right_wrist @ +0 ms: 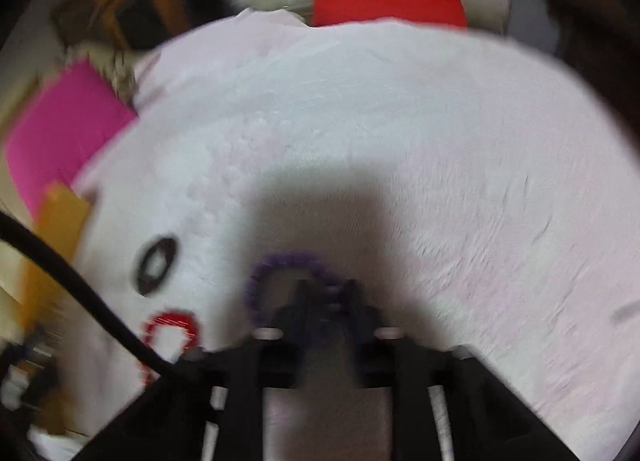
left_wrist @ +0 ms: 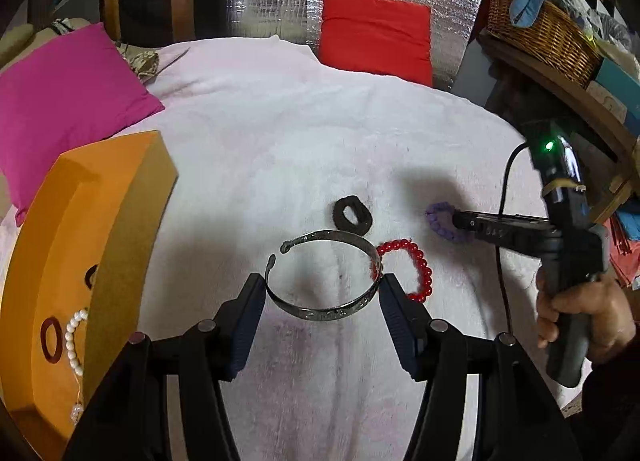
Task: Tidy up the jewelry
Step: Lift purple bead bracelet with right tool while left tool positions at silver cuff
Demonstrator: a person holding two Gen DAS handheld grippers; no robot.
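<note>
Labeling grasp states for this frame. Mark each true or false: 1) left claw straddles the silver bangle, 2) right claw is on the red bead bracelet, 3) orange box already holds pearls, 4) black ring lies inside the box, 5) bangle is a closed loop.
1. Left claw straddles the silver bangle: true; the jaws stand either side of it.
2. Right claw is on the red bead bracelet: false; it grips the purple bracelet.
3. Orange box holds pearls: true.
4. Black ring lies in the box: false; it is on the white blanket.
5. Bangle is closed: false; it has a gap.
</note>
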